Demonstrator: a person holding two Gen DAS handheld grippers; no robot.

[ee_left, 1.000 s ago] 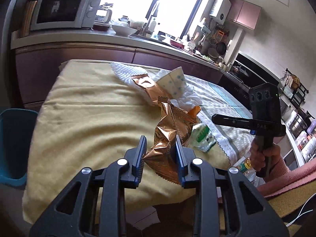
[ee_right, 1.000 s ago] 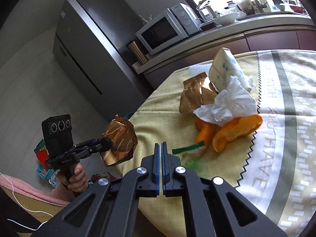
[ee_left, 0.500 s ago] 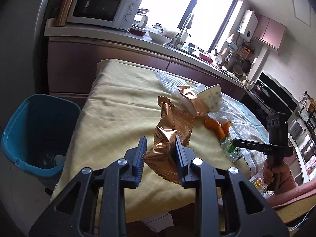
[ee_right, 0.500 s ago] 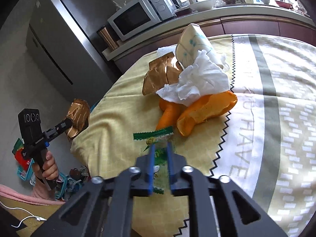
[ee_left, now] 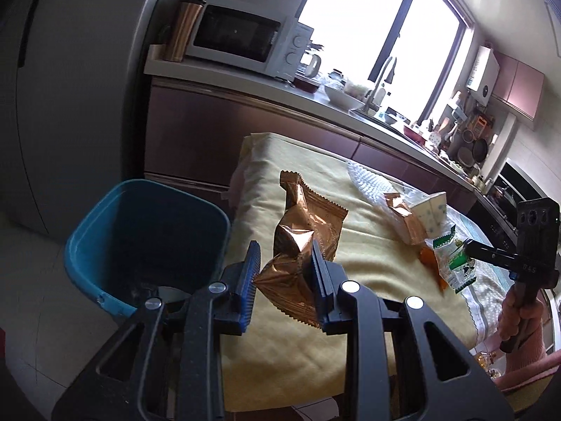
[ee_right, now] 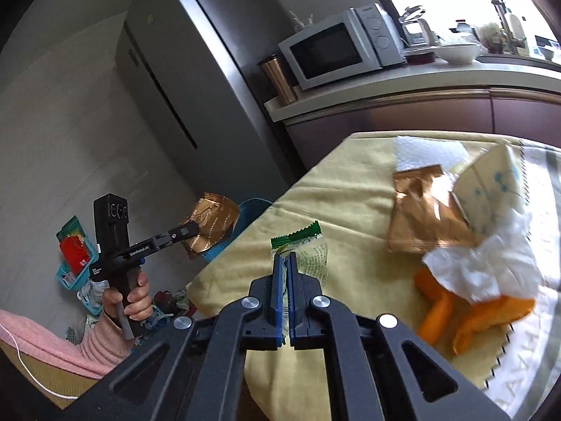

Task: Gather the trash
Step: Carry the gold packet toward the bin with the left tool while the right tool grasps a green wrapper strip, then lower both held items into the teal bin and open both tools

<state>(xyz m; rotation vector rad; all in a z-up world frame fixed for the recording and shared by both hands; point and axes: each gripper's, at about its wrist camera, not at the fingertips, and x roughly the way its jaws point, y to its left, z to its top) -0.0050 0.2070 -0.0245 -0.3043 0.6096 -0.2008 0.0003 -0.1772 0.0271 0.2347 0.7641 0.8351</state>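
A crumpled copper wrapper (ee_left: 298, 249) is gripped in the fingers of the left gripper (ee_left: 284, 273), beside the blue bin (ee_left: 147, 242). A green-and-white packet (ee_right: 301, 249) is clamped in the right gripper (ee_right: 285, 270), farther from the bin, above the table (ee_right: 350, 217).

A home kitchen (microwave (ee_left: 242, 40), fridge (ee_right: 182, 80), sink tap (ee_left: 384, 73) by the window).

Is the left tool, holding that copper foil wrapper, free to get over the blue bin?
Probably yes: the left tool grips the copper foil wrapper beside the open blue plastic bin, with nothing visible between them.
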